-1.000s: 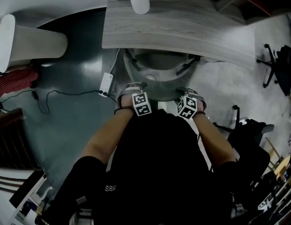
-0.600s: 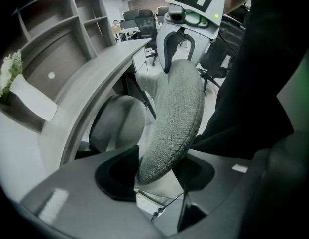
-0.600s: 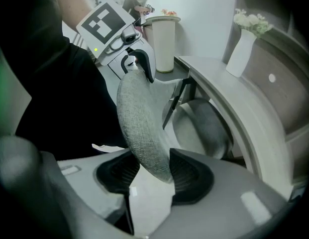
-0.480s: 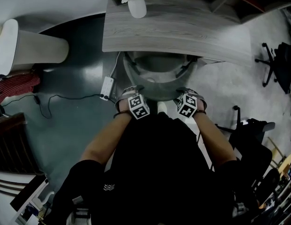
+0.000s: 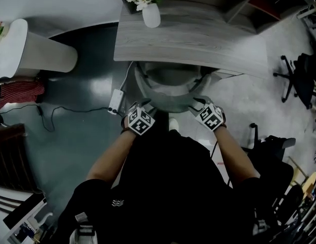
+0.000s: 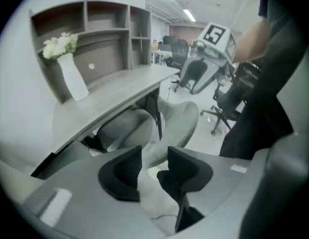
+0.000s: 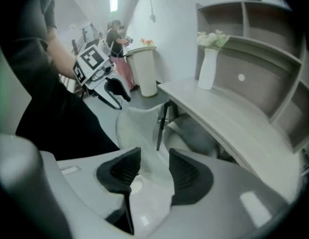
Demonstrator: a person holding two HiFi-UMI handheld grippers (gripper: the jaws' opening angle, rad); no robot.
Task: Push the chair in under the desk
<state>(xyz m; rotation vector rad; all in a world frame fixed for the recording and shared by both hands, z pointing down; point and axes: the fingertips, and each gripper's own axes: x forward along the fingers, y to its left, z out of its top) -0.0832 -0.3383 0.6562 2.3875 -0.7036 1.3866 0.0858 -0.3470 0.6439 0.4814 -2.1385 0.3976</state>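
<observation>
A grey chair (image 5: 170,93) sits tucked under the wooden desk (image 5: 198,34), only its curved backrest sticking out. My left gripper (image 5: 146,105) hovers at the backrest's left rear edge and my right gripper (image 5: 196,102) at its right rear edge, both raised a little above it. The left gripper view has the backrest (image 6: 179,126) beyond the left gripper (image 6: 154,156); its jaws have just been closing a little, with nothing pressed between the pads. In the right gripper view the backrest (image 7: 139,128) lies past the right gripper (image 7: 154,158); its jaws have just been opening, their pads apart.
A white vase of flowers (image 5: 151,14) stands on the desk's far edge. A power strip (image 5: 115,91) with cable lies on the floor left of the chair. A white pedestal (image 5: 40,47) stands at left, black office chairs (image 5: 300,75) at right.
Both grippers have lifted off the chair's back rim, drawn apart and rolled outward. The chair stays under the desk.
</observation>
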